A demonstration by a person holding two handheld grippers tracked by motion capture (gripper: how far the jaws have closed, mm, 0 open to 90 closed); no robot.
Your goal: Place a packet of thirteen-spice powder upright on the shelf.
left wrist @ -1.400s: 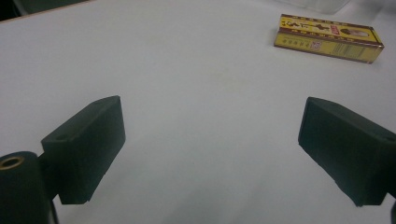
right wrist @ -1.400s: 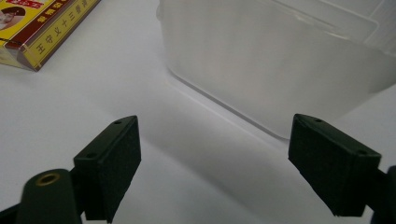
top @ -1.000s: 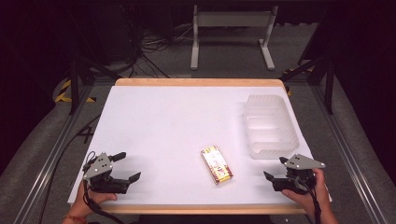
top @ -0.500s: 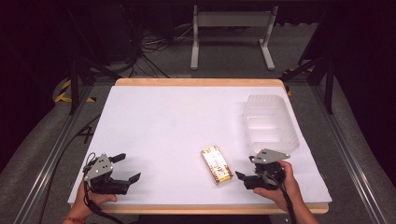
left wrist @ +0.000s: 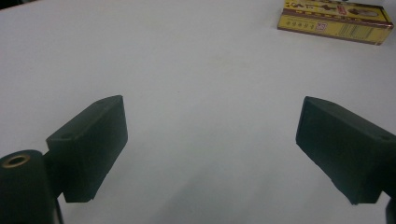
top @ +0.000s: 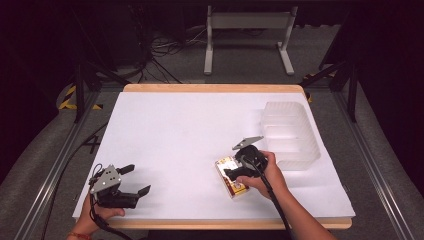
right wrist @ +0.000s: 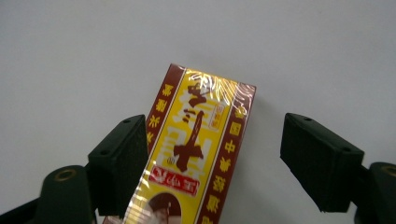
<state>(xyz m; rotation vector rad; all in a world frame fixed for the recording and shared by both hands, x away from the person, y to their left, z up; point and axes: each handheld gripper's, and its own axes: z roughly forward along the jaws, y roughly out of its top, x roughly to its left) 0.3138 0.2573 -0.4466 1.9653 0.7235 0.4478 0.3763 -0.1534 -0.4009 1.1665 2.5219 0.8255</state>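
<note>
A yellow and maroon box [top: 235, 190] wrapped in film lies flat on the white table [top: 185, 130], right of centre near the front. My right gripper [top: 229, 173] hovers over it, pointing down. In the right gripper view the box [right wrist: 201, 140] lies between the jaws: the left one is at its edge and the right one stands apart from it. These jaws have just been opening. My left gripper [top: 138, 179] rests open at the front left with nothing in it. Its own view has the gripper [left wrist: 210, 149] over bare table and the box [left wrist: 334, 21] far off.
A clear plastic tray [top: 290, 135] with ribbed walls stands at the right side of the table, just beyond my right hand. The table's wooden front edge [top: 225, 223] runs below both hands. Dark floor, cables and a metal stand lie beyond the table.
My right hand has moved left from the front right corner of the table to above the box. The left gripper has stayed put.
</note>
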